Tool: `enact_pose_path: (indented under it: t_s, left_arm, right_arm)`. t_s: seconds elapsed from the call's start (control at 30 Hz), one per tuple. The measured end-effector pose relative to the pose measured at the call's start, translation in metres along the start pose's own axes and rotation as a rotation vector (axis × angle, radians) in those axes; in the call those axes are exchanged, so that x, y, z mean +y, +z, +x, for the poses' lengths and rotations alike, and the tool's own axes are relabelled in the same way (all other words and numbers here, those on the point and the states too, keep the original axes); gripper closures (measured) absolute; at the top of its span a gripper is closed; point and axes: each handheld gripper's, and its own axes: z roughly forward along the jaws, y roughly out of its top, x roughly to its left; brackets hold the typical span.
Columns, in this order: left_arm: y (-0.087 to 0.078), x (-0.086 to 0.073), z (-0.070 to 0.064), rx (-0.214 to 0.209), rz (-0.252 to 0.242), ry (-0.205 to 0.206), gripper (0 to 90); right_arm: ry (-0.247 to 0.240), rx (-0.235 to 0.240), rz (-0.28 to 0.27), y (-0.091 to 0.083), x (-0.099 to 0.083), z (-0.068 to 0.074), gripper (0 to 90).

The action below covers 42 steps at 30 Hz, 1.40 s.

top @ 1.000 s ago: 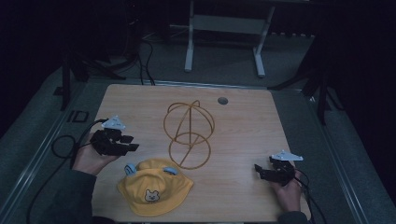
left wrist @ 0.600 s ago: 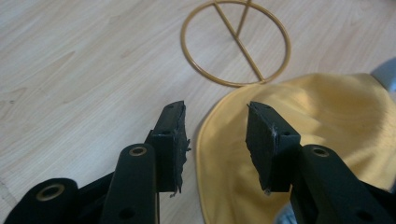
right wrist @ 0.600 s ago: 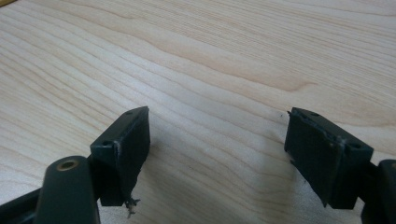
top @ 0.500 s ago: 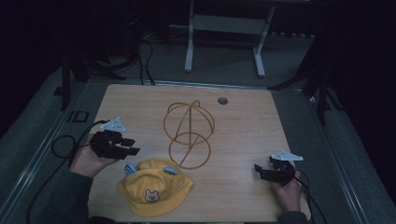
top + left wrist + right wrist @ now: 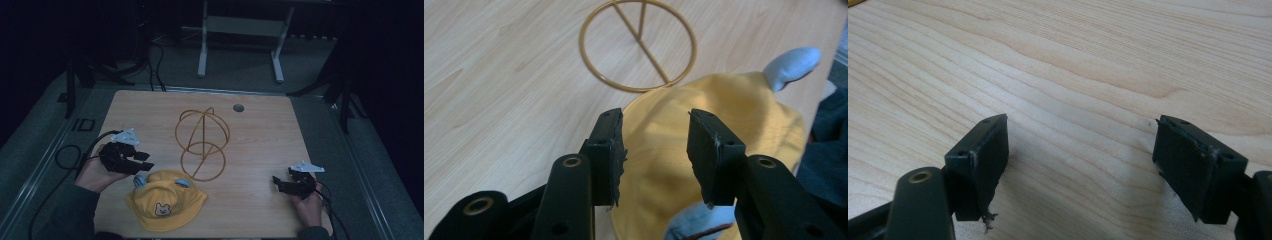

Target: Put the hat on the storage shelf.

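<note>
Yellow kids' bucket hat [image 5: 165, 200] lies crown up on the near-left part of the wooden table [image 5: 260, 130], close to the front edge. It has pale blue ears [image 5: 183, 183] on top and a small animal face patch [image 5: 161, 210] on the brim facing the person.

Left gripper [image 5: 141, 161] sits just beyond the hat's far-left edge, tips over the brim by the left ear. In the left gripper view its jaws stand moderately apart with the yellow fabric [image 5: 704, 125] showing between and under them. Nothing is pinched; can't tell if the tips touch the cloth. A blue ear [image 5: 791, 65] pokes up at the far right of that view. The person's left hand [image 5: 95, 172] holds the gripper from below-left, and a black cable [image 5: 75, 155] loops off the table's left edge.

Gold wire stand [image 5: 202, 145], made of a ring base with upright hoops, stands mid-table just behind and right of the hat. Its base ring [image 5: 638, 47] lies beyond the hat's brim in the left gripper view.

Right gripper [image 5: 280, 184] is at the near-right of the table, well apart from the hat and stand, held in the right hand [image 5: 307, 205]. In the right gripper view its jaws are wide apart, holding nothing, low over bare wood grain [image 5: 1073, 75].

A small round grommet [image 5: 238, 107] sits near the table's far edge.
</note>
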Motion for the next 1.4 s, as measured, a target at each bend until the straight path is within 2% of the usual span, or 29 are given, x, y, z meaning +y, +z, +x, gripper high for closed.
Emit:
enact_pose_path:
  t_s: [0.03, 0.17, 0.33, 0.57, 0.97, 1.03, 1.4]
  left_arm:
    - [-0.002, 0.001, -0.001, -0.023, -0.007, 0.004, 57.7]
    - [-0.004, 0.002, -0.003, -0.039, -0.01, 0.014, 57.6]
    - [-0.006, 0.005, -0.009, -0.037, 0.008, 0.04, 55.8]
    - [-0.006, 0.007, -0.012, -0.046, 0.025, 0.053, 55.0]
    - [0.001, 0.015, -0.018, -0.068, 0.084, 0.098, 53.4]
    - [0.003, 0.016, -0.02, -0.073, 0.106, 0.112, 53.1]
    - [0.007, 0.018, -0.024, -0.11, 0.141, 0.136, 53.0]
  right_arm:
    - [-0.001, 0.0, 0.0, 0.0, 0.0, 0.0, 22.3]
    - [0.001, 0.0, 0.001, 0.0, 0.0, 0.0, 22.3]
    - [0.0, 0.0, 0.0, 0.0, 0.0, 0.0, 22.4]
    - [0.0, 0.0, 0.0, 0.0, 0.0, 0.0, 22.3]
    - [0.0, 0.0, 0.0, 0.0, 0.0, 0.0, 22.3]
    - [0.0, 0.0, 0.0, 0.0, 0.0, 0.0, 22.3]
    - [0.0, 0.0, 0.0, 0.0, 0.0, 0.0, 22.3]
